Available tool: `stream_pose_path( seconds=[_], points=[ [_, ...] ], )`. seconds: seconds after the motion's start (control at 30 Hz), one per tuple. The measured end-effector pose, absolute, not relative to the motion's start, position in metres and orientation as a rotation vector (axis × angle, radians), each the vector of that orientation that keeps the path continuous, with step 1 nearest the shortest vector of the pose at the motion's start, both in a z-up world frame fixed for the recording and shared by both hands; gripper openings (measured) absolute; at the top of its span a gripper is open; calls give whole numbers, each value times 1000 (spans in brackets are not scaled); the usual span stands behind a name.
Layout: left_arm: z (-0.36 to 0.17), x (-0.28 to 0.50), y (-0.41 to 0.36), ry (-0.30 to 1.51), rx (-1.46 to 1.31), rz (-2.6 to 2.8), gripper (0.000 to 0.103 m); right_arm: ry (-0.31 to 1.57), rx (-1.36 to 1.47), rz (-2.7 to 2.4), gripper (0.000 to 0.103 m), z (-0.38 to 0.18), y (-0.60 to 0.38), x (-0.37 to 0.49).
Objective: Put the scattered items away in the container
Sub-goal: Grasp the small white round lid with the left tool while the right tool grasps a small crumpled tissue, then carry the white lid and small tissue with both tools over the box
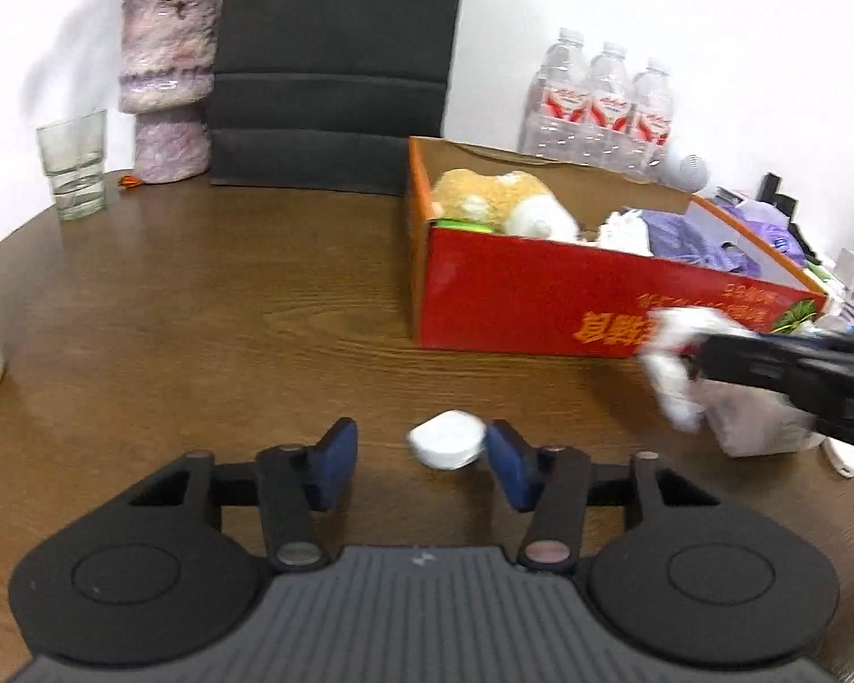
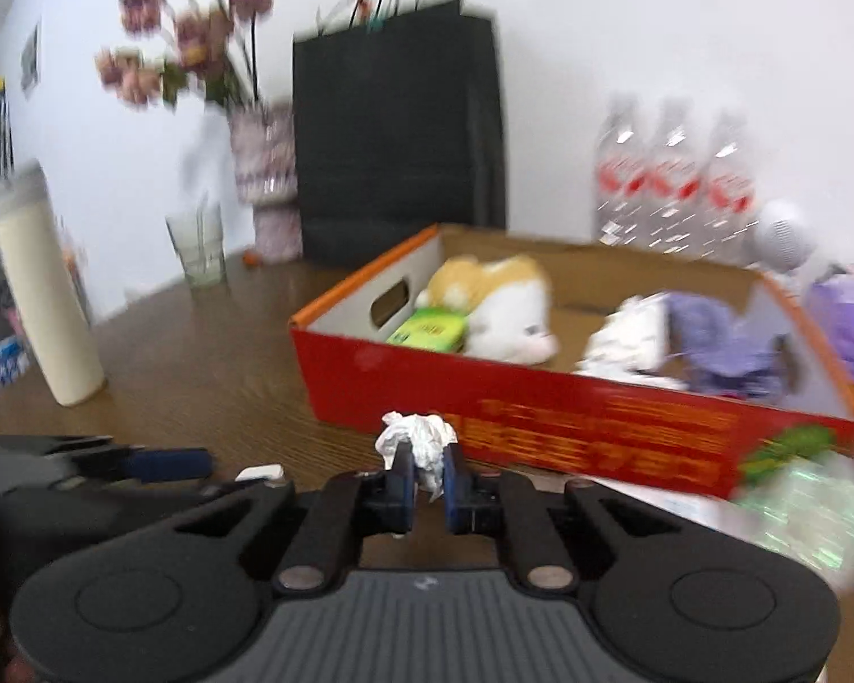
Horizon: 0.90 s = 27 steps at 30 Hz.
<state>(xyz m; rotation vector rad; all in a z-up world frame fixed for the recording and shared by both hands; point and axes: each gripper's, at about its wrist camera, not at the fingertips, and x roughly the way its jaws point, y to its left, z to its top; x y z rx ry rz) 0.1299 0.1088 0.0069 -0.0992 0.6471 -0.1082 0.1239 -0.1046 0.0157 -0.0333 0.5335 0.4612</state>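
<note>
R tool (image 2: pixel 427 478) pinches a crumpled tissue (image 2: pixel 418 438) just before the red box (image 2: pixel 541 415) front wall. L tool (image 1: pixel 421 455) is spread wide, white case (image 1: pixel 447 447) on worktop (image 1: pixel 199 313) btwn pads, bare wood ahead. Box contents blurred; plush (image 2: pixel 495 307) visible inside.

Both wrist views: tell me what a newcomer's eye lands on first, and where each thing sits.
The red box on the brown table dominates, with a plush toy at its left end and purple and white clutter to the right. In front of it the right gripper pinches a crumpled tissue. Nearer, the open left gripper straddles a small white case lying on the table.
</note>
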Motion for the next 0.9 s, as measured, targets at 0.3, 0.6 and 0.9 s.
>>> stream_pose_path(
  seconds=[0.3,0.6,0.9],
  points=[
    [11,123,91,667,-79,-52,28,449,39,394,9,29,-160,41],
    [46,-9,48,441,-64,-37,29,517,64,327,9,5,-191,-9],
    [41,-126,-11,223,65,-19,29,409,63,321,9,2,-206,-91]
  ],
)
